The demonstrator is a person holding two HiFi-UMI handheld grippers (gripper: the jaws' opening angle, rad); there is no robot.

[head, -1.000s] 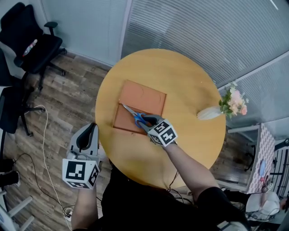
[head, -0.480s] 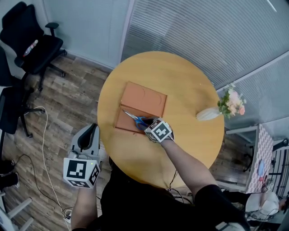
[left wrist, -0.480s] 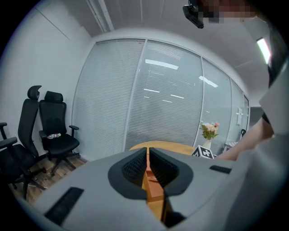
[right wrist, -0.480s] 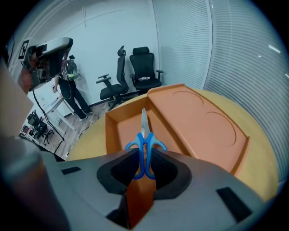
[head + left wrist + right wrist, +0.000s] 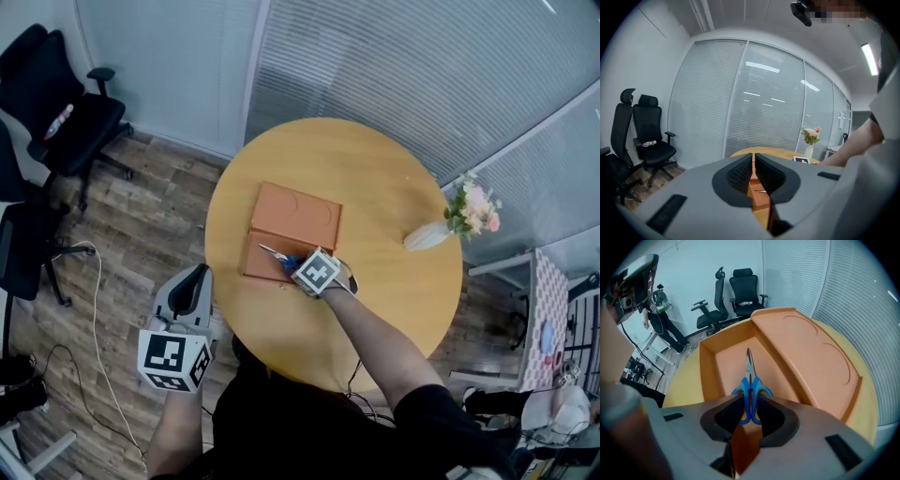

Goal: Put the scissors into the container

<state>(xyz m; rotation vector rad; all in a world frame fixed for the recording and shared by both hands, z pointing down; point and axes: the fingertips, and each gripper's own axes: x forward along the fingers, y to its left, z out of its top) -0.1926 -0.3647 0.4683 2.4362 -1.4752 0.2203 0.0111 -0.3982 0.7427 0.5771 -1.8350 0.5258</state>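
Note:
An orange container lies on the round wooden table, its lid half at the far side and its open compartment nearer me. My right gripper is shut on the blue handles of the scissors. Their blades point forward, low over the open compartment. Whether the tips touch its floor I cannot tell. My left gripper hangs off the table's left edge over the floor, shut and holding nothing.
A white vase with pink flowers lies at the table's right edge. Black office chairs stand at the far left on the wooden floor, where a white cable runs. Glass walls with blinds close the far side.
The right gripper has carried the scissors a little left and down, deeper over the container's open compartment. The left gripper has stayed beside the table.

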